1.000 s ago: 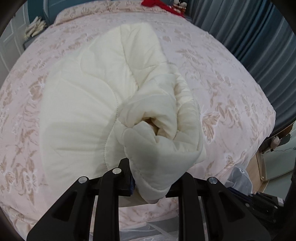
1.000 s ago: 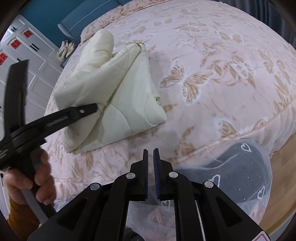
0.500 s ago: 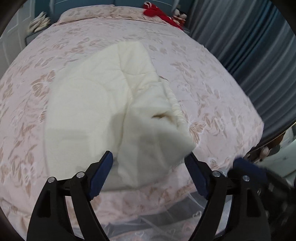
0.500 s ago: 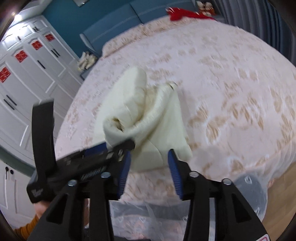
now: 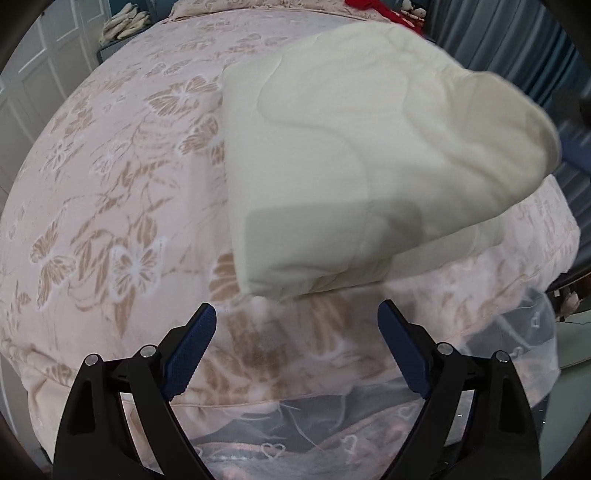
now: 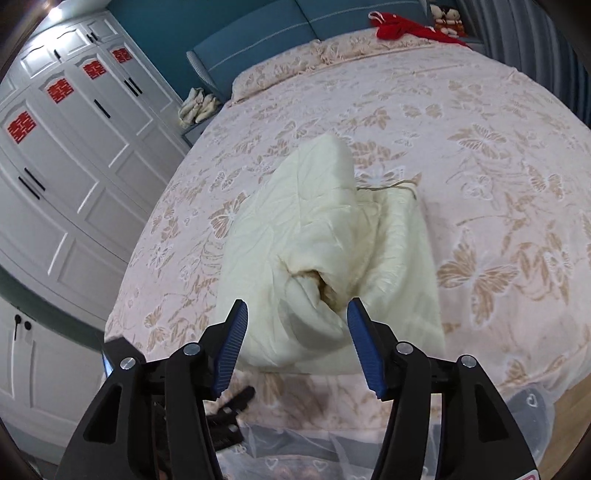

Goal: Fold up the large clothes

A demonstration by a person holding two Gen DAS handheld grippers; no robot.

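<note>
A cream quilted garment [image 5: 369, 147] lies bunched and partly folded on the pink butterfly-print bed [image 5: 110, 221]. My left gripper [image 5: 297, 314] hovers just short of its near corner. Its jaws are wide and still opening, with nothing between them. In the right wrist view the garment [image 6: 388, 258] sits straight ahead. My right gripper [image 6: 297, 308] is above the garment's near rumpled fold, jaws opening. The fold shows between the blue pads [image 6: 364, 347], but they do not press on it. Part of the left gripper's black frame [image 6: 118, 354] shows at the lower left.
The bed's edge with a sheer lace skirt [image 5: 369, 424] lies just under both grippers. A white wardrobe [image 6: 55, 166] stands on the left and grey-blue curtains [image 5: 546, 55] on the right. A red cloth [image 6: 402, 27] lies by the blue headboard [image 6: 332, 22].
My left gripper let go of the garment's fold, opened wide and slid left. The garment settled on the bed. My right gripper opened from shut and rose over the garment.
</note>
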